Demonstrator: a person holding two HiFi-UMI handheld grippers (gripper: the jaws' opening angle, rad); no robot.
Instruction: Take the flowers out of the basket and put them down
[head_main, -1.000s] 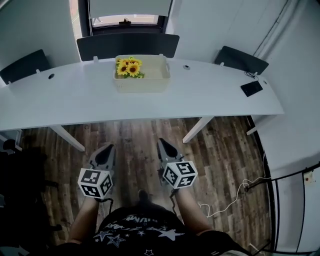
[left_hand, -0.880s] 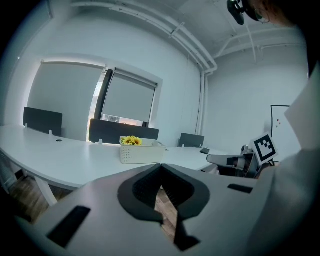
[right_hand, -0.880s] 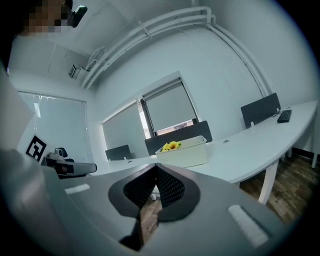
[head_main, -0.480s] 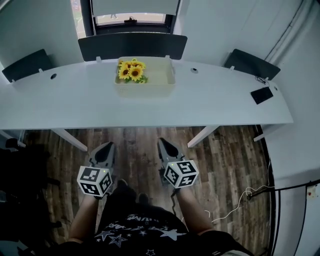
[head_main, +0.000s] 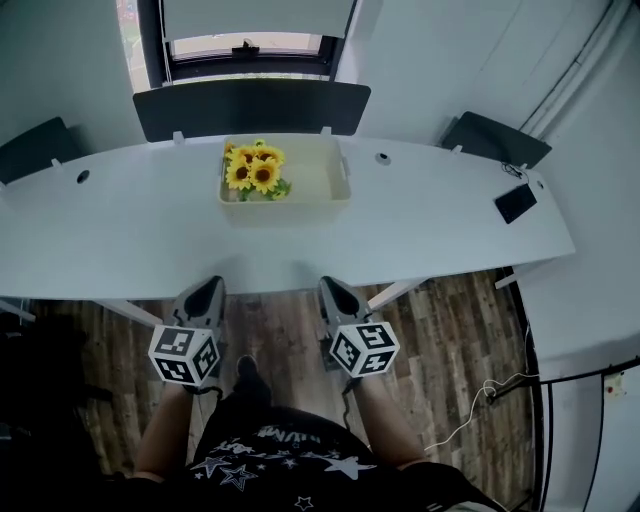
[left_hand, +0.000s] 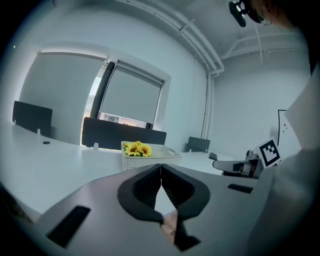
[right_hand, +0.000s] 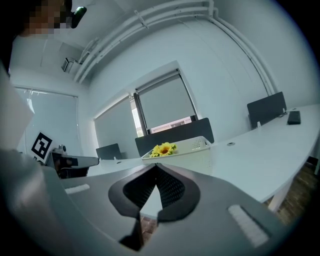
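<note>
Spanning the room: one white table, with three dark panels behind it. One basket sits mid-table. Two grippers, left gripper and right gripper, are at the near edge, jaws closed tight on nothing. One flower bunch is in the basket's left end. One phone lies far right.

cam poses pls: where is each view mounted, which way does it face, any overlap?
Head view: on the person's head, steeply down at desk, basket, forearms, left hand-held gripper and right hand-held gripper.
Left gripper view: rides the left hand-held gripper, looks along its shut jaws toward the basket; right hand-held gripper at frame right.
Right gripper view: same on the right, jaws shut; left hand-held gripper at frame left.
Shared: all three see the basket's sunflowers.
</note>
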